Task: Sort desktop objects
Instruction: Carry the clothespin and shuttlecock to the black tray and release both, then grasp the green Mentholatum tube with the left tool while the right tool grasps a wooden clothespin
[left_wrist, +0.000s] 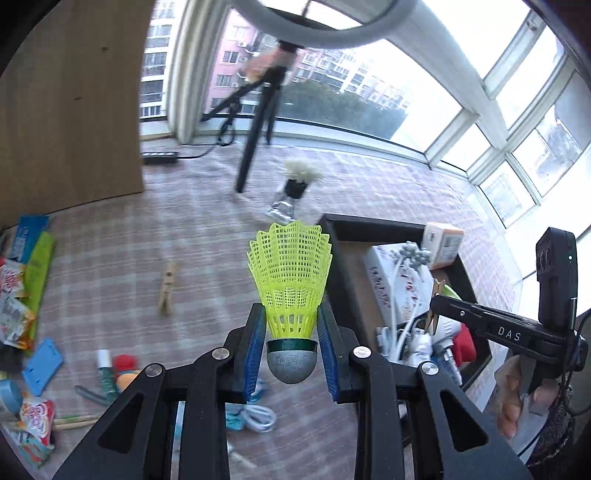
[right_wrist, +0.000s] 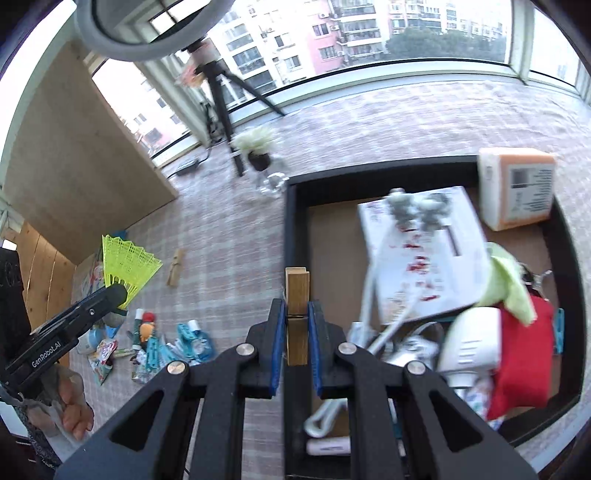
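- Left claw (left_wrist: 291, 332): closed on a yellow plastic shuttlecock (left_wrist: 290, 284), gripped low on the skirt just above the cork; held clear of the desk, left of the black tray (left_wrist: 334, 258).
- Right claw (right_wrist: 297, 325): closed on a wooden clothespin (right_wrist: 297, 295), held upright over the tray's left wall.
- Done, as judged: the tray already holds a white box (right_wrist: 424, 251), an orange-and-white carton (right_wrist: 517, 188), a red pouch (right_wrist: 521, 354), a green cloth and white cables.
- Left, as judged: both held items are not yet deposited. A second wooden clothespin (left_wrist: 167, 284) lies alone on the desk; snack packets (left_wrist: 14, 295), a blue card holder (left_wrist: 42, 365) and a coiled white cable (left_wrist: 258, 417) remain at the near left. Sorting appears roughly midway.
- Surface: desk under a pink checked cloth (left_wrist: 369, 184).
- Room: bay windows onto apartment blocks; tripod (left_wrist: 258, 122), small potted plant (left_wrist: 299, 177) and a wooden panel at the far side.
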